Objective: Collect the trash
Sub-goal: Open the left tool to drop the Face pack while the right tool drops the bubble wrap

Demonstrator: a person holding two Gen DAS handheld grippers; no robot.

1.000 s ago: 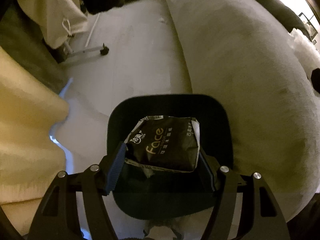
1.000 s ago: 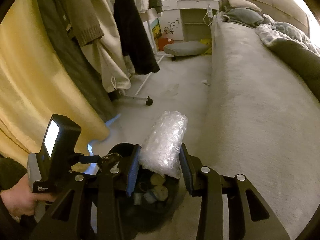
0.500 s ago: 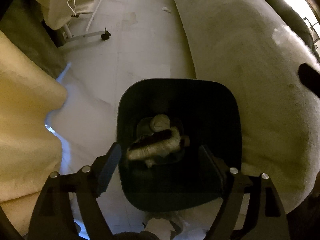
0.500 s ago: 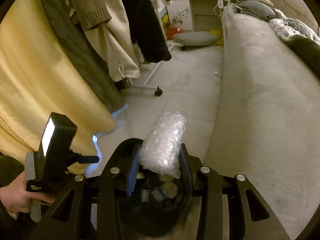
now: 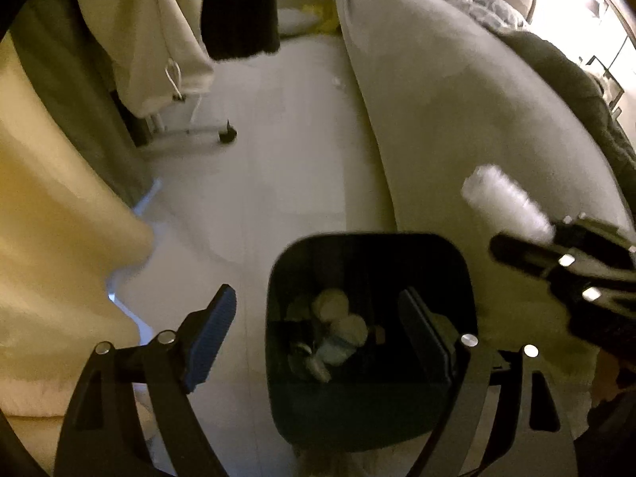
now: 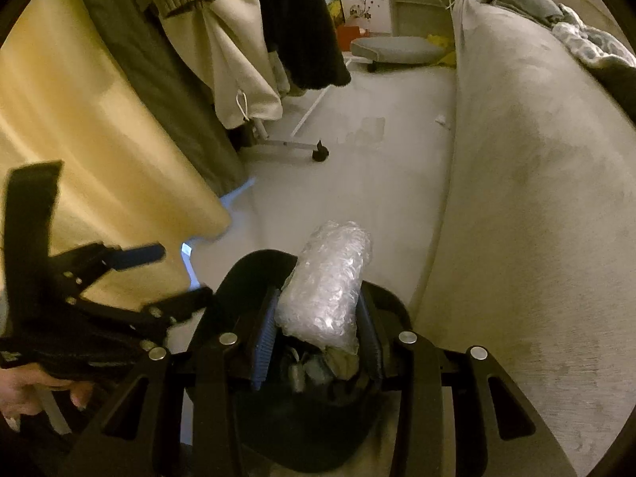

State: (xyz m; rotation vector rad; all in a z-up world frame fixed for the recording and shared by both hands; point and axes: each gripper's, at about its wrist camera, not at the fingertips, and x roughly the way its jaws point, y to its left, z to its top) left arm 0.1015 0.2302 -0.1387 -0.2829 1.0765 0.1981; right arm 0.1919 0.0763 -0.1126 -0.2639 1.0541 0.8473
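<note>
Bin: one dark bin (image 5: 369, 262) sits lower centre of the left wrist view, wads of trash (image 5: 338, 330) inside.
Left gripper: left gripper (image 5: 318, 326) is spread apart and empty above the bin.
Roll: one bubble-wrap roll (image 6: 326, 278), centre of the right wrist view, is clamped in the right gripper (image 6: 318, 326) over the bin mouth, likely so it drops in.
Count: two grippers, one bin, one roll.

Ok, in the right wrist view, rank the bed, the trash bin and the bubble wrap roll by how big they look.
1. bed
2. trash bin
3. bubble wrap roll, though its nearness to the camera flatters it.
</note>
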